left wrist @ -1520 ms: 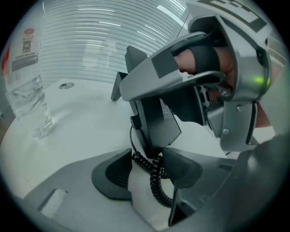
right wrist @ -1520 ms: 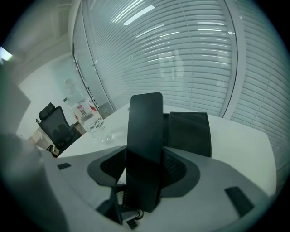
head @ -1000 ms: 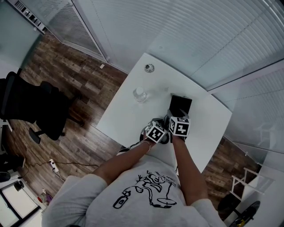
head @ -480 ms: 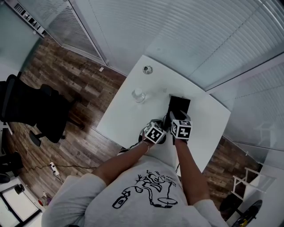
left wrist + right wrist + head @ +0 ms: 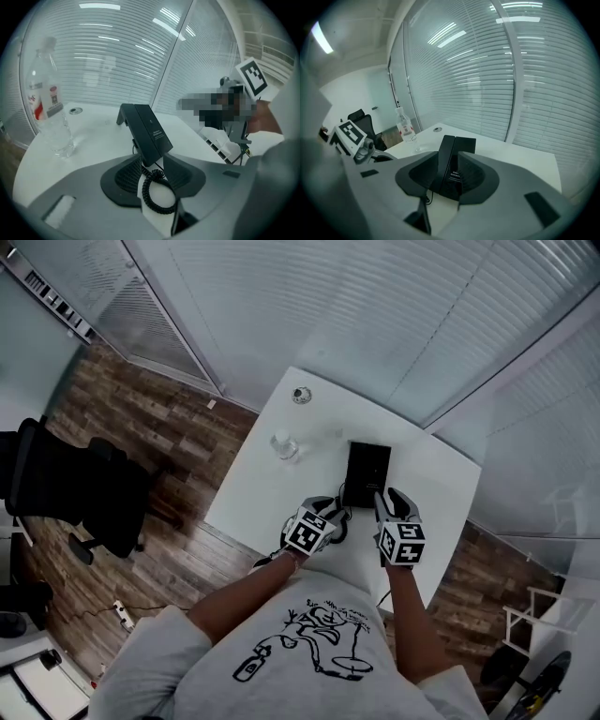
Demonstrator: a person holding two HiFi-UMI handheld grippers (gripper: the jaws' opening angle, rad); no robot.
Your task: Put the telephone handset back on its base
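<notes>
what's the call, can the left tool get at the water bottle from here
Probably yes: the water bottle stands alone ahead and left of the left tool, with bare table between them. The telephone sits further right, off that path.

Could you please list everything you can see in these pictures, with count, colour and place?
table: one, white, centre.
telephone: one, black, on the table.
handset: one, black, seated on the telephone.
coiled cord: one, black, on the table before the telephone.
water bottle: one, clear with red-white label, left of the telephone.
cable grommet: one, silvery, table's far corner.
office chair: one, black, on the floor, left.
floor: one, brown wood, around the table.
blinds: several, pale, beyond the table.
left tongs: one, grey, jaws apart and just been closing; cord shows in the gap, ungripped.
right tongs: one, grey, jaws apart and just been closing; nothing gripped.
</notes>
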